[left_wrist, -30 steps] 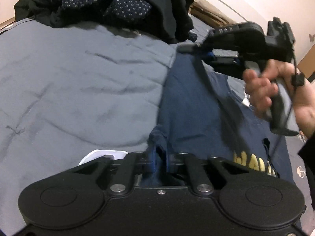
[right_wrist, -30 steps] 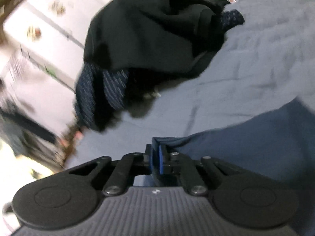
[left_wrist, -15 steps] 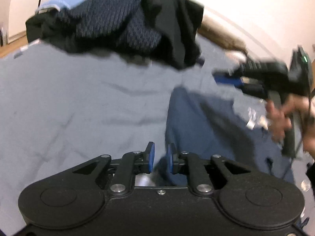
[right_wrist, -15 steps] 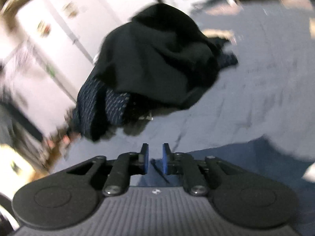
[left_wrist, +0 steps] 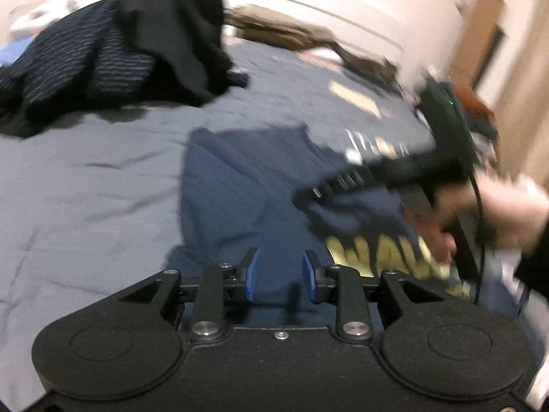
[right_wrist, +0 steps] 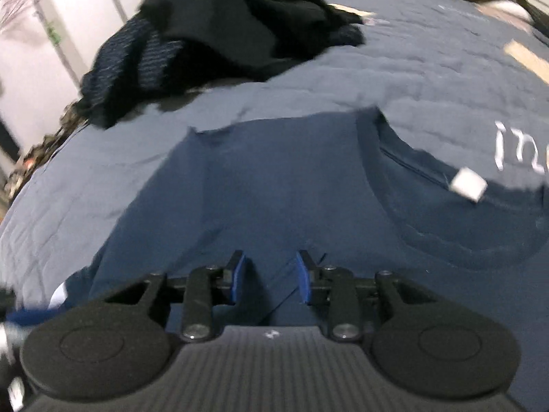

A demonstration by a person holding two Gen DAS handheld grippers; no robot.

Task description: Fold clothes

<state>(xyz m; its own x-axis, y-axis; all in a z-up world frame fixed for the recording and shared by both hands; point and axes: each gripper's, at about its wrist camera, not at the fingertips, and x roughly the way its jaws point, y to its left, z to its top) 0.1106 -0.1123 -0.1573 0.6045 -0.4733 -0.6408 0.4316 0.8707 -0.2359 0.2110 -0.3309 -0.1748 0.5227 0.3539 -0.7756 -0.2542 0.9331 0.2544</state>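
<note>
**Desk:** What have you got on the left side?

**Operator:** I'm looking down my left gripper (left_wrist: 279, 273). Blue pads (left_wrist: 252, 274) spread apart, nothing between them, just cloth showing through the gap. That cloth is the navy T-shirt (left_wrist: 240, 185), lying flat on the grey-blue bedspread (left_wrist: 85, 178). Yellow lettering (left_wrist: 374, 252) on it, but I can only read a few letters; the rest is cut off by the other tool.

**Desk:** The other tool?

**Operator:** My right gripper (left_wrist: 308, 195) crosses that view from the right, heavily blurred. From there I can't tell how its jaws stand. The hand (left_wrist: 494, 213) holding it is smeared too, and a dark sleeve runs out of frame.

**Desk:** And its own camera?

**Operator:** Clearer. Right gripper (right_wrist: 269, 276) has its pads parted, holding nothing, hovering over the shirt (right_wrist: 274, 178). Whether the tips touch the cloth, I can't say. I see the collar and a white tag (right_wrist: 468, 185) to the right. White letters (right_wrist: 518, 152) beyond it run off the edge; unreadable.

**Desk:** Anything else on the bed?

**Operator:** A pile of dark clothes (right_wrist: 219, 24) at the far side, well apart from the shirt: black fabric over something navy with a pale pattern. The pattern is too blurred to name. Behind it, the room is smeared; I won't call it.
</note>
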